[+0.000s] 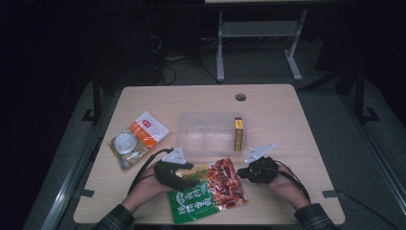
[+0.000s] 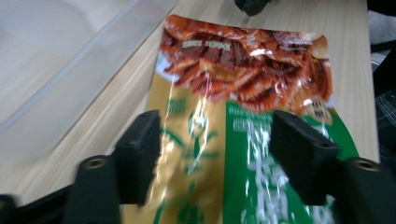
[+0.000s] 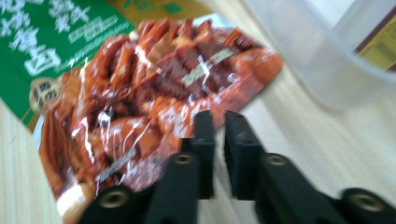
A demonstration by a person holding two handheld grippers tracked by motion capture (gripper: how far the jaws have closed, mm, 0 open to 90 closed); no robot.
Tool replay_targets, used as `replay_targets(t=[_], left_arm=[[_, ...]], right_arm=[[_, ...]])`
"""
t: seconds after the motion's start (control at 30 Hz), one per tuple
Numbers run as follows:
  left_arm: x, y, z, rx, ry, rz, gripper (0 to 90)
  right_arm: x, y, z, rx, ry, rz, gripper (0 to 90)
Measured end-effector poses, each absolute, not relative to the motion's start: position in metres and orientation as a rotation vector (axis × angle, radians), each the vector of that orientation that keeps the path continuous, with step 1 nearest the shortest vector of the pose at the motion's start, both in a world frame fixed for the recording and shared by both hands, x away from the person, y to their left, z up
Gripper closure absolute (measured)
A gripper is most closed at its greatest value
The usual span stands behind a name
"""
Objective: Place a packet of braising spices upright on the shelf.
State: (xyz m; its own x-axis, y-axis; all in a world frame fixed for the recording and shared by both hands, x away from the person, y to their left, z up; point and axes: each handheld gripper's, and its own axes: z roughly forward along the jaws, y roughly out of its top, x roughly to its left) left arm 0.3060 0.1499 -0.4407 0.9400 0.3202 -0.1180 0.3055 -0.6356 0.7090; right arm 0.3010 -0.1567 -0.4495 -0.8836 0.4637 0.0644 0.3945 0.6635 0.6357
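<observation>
A snack bag (image 1: 210,191), green at the near end and printed with red meat at the far end, lies flat near the table's front edge. My left gripper (image 1: 193,182) reaches onto it from the left. In the left gripper view its jaws (image 2: 217,154) stand wide apart over the bag (image 2: 243,79), with the pads clear of it. My right gripper (image 1: 242,172) sits at the bag's right edge. Its jaws (image 3: 219,135) are closed with only a slit between them, tips by the red corner of the bag (image 3: 130,93). Whether they pinch the edge I cannot tell.
A clear plastic container (image 1: 184,129) stands mid-table just behind the bag, with a yellow box (image 1: 238,134) upright at its right end. An orange-and-white packet (image 1: 149,129) and a clear packet (image 1: 125,146) lie at the left. A cable hole (image 1: 240,97) is at the back.
</observation>
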Motion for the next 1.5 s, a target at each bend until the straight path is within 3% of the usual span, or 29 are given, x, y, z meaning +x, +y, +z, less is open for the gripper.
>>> replay_targets(t=[0.2,0.7,0.8,1.03,1.3,1.5], left_arm=[[0.317,0.114,-0.454,2.348,0.393,0.056,14.9],[0.327,0.107,-0.469,2.350,0.419,0.017,13.7],[0.326,0.109,-0.469,2.357,0.401,0.029,16.0],[0.328,0.112,-0.467,2.352,0.410,0.037,31.6],[0.328,0.113,-0.467,2.353,0.375,0.031,32.3],[0.330,0.118,-0.468,2.330,0.396,0.027,37.9]], right_arm=[[0.300,-0.152,-0.456,0.674,2.820,0.978,90.0],[0.301,-0.149,-0.459,0.671,2.839,0.964,90.0],[0.301,-0.148,-0.459,0.650,2.855,0.966,90.0],[0.300,-0.146,-0.459,0.598,2.859,0.963,90.0],[0.297,-0.143,-0.459,0.575,2.877,0.957,90.0],[0.296,-0.143,-0.458,0.545,2.875,0.950,90.0]])
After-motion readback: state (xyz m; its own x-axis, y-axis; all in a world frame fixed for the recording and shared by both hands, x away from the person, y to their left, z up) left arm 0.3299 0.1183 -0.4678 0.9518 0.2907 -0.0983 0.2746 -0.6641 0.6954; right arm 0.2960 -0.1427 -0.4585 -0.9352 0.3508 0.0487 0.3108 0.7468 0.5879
